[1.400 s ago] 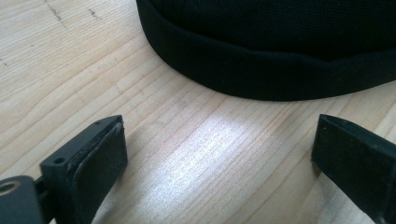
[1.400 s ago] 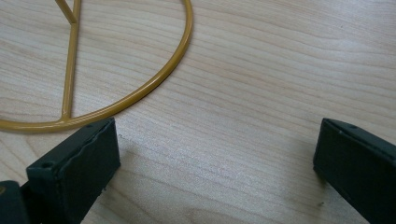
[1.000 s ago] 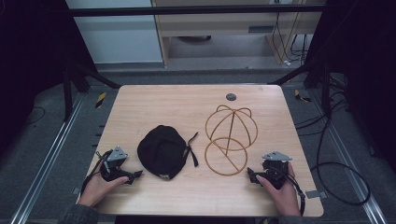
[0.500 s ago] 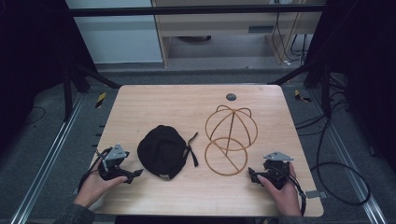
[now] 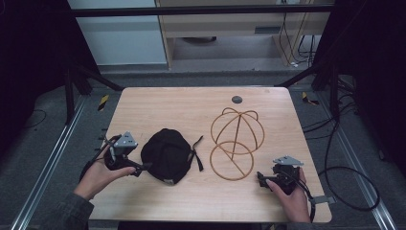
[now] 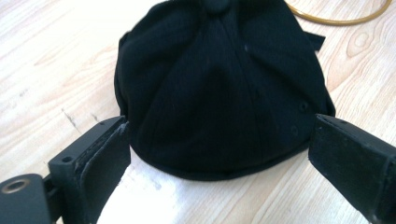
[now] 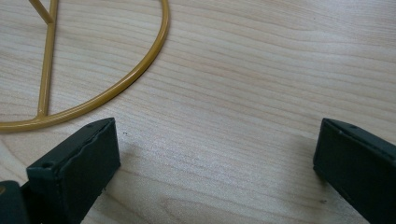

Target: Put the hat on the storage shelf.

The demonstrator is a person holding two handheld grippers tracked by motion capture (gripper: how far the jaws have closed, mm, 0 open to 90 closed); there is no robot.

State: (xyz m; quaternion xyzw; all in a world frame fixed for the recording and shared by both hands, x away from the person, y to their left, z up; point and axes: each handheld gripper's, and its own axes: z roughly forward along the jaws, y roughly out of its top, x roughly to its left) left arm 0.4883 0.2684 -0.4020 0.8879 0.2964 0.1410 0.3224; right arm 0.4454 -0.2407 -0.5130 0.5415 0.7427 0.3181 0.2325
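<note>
Dim, soft high view with dark surroundings — brighter, slightly blurred close-ups, pale glare patch.

One black cap (image 5: 167, 155), one gold wire stand (image 5: 237, 143), two grippers, one table (image 5: 191, 108)

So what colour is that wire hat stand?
Golden yellow wire stand; the right gripper view shows it best.

i work at a pale wooden table (image 5: 191, 110) with rounded corners, a small dark disc (image 5: 236, 99) set near its far edge. grey floor (image 5: 43, 143) lies around it, with metal rails (image 5: 48, 167) along both sides. beyond stands a light cabinet (image 5: 119, 43), and cables (image 5: 349, 177) trail on my right. the edges are dark.
</note>
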